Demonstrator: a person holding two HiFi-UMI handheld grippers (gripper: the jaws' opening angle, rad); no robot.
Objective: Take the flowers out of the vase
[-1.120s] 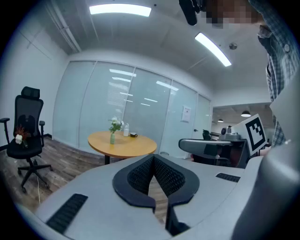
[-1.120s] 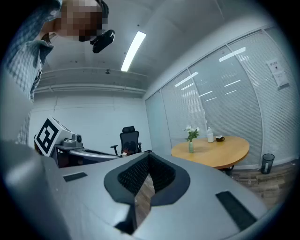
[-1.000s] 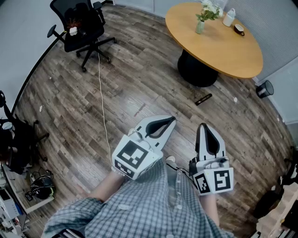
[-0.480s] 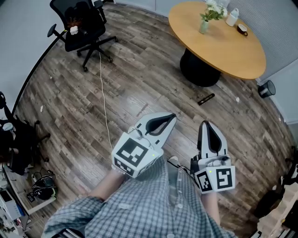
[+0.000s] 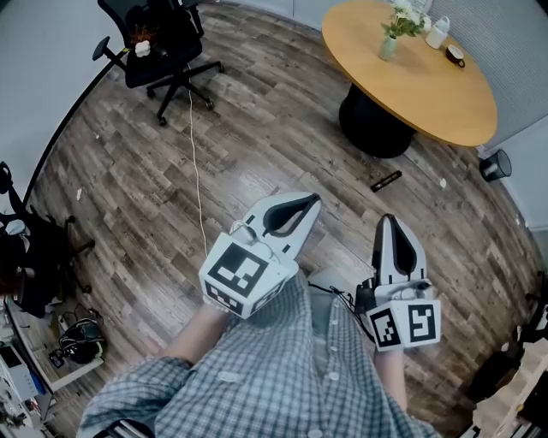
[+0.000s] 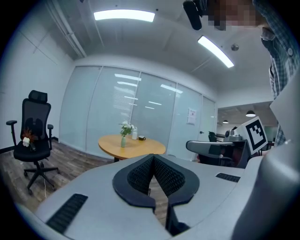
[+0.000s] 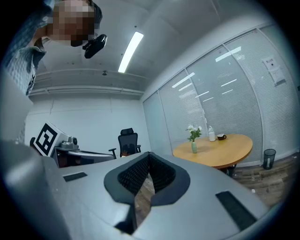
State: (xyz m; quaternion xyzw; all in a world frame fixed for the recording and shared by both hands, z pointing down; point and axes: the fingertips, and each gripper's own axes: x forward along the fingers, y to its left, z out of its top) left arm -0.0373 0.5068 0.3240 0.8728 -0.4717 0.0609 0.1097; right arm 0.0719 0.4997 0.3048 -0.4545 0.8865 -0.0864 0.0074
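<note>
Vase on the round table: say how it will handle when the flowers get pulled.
The vase looks slim and narrow-based, so it probably tips if the flowers are tugged sideways. It is small, so likely light enough to lift with the stems. The table top looks smooth, so it may slide.
</note>
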